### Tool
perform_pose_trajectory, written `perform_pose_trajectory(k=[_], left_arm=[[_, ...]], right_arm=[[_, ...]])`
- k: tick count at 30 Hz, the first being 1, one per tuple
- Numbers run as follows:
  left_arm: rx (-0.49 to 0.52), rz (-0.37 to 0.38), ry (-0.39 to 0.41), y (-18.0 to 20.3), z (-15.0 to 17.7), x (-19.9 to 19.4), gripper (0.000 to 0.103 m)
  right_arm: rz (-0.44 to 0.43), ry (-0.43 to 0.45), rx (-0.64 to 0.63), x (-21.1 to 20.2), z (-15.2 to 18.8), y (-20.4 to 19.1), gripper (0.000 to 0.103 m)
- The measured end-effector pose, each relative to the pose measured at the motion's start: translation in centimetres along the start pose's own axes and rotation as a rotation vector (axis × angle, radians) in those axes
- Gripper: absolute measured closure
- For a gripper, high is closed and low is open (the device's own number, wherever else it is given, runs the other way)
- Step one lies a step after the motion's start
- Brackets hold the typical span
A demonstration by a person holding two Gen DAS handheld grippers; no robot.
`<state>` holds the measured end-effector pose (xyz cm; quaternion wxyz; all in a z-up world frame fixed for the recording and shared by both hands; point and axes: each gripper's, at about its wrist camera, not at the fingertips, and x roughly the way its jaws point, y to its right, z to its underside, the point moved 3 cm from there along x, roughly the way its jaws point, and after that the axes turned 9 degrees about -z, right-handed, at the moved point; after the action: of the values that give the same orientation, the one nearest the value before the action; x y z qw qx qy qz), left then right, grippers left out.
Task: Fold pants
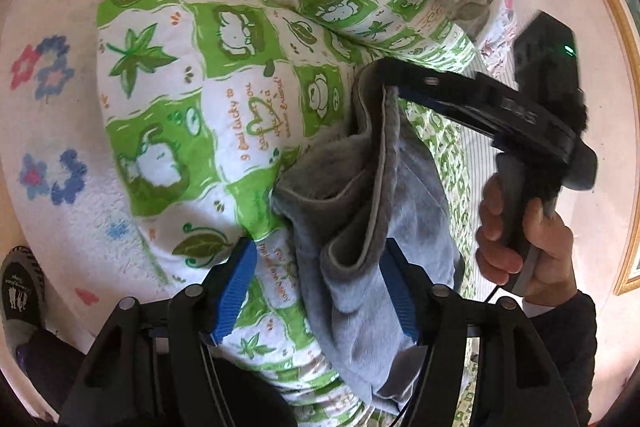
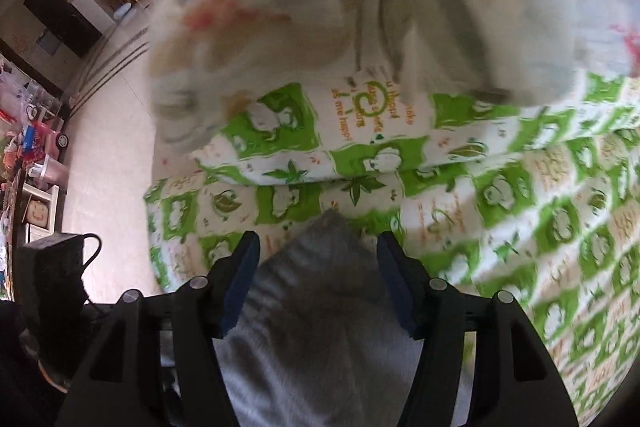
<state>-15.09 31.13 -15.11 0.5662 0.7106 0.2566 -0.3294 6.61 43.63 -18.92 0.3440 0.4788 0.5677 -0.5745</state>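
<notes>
**Over the quilt: grey pants hang from one gripper**

Above a green-and-white cartoon quilt (image 1: 192, 95) bunched on a flower-print bedspread (image 1: 52, 131), the grey pants (image 1: 372, 211) hang bunched in the air. Right gripper (image 1: 384, 83), seen side-on in the left wrist view, pinches their top edge; its own view shows fabric (image 2: 316, 307) filling the space between blue pads (image 2: 240, 287) set fairly wide, so how tight the grip is I can't tell. Right hand (image 1: 520, 239) wraps the handle. Left gripper (image 1: 316, 291) jaws spread wide, pants draped against the right pad (image 1: 400, 299), nothing clamped. Right view is motion-blurred; tiled floor (image 2: 104, 163) and cluttered shelves (image 2: 24, 147) at left.
</notes>
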Motion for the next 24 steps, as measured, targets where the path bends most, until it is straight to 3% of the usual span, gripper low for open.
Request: perform_pose_trajectory(k=[3, 4, 5, 7, 10, 24], left_arm=[[0.043, -0.022, 0.013, 0.7, 0.1, 0.4, 0.040], [0.057, -0.028, 0.018, 1.2, 0.2, 0.5, 0.040], [0.072, -0.029, 0.026, 1.5, 0.2, 0.6, 0.047], [0.105, -0.034, 0.044, 2.0, 0.1, 0.6, 0.068], [0.129, -0.002, 0.044, 2.6, 0.1, 0.5, 0.082], [0.358, 0.077, 0.132, 12.2, 4.7, -4.3, 0.088]], right_arm=[[0.040, -0.033, 0.025, 2.2, 0.0, 0.8, 0.042], [0.045, -0.026, 0.024, 2.7, 0.0, 0.7, 0.046], [0.038, -0.007, 0.028, 2.6, 0.2, 0.7, 0.052], [0.004, 0.038, 0.073, 1.8, 0.6, 0.8, 0.075], [-0.005, 0.102, 0.104, -0.5, 1.8, 0.9, 0.085], [-0.022, 0.386, 0.181, -14.3, 9.0, -0.9, 0.086]])
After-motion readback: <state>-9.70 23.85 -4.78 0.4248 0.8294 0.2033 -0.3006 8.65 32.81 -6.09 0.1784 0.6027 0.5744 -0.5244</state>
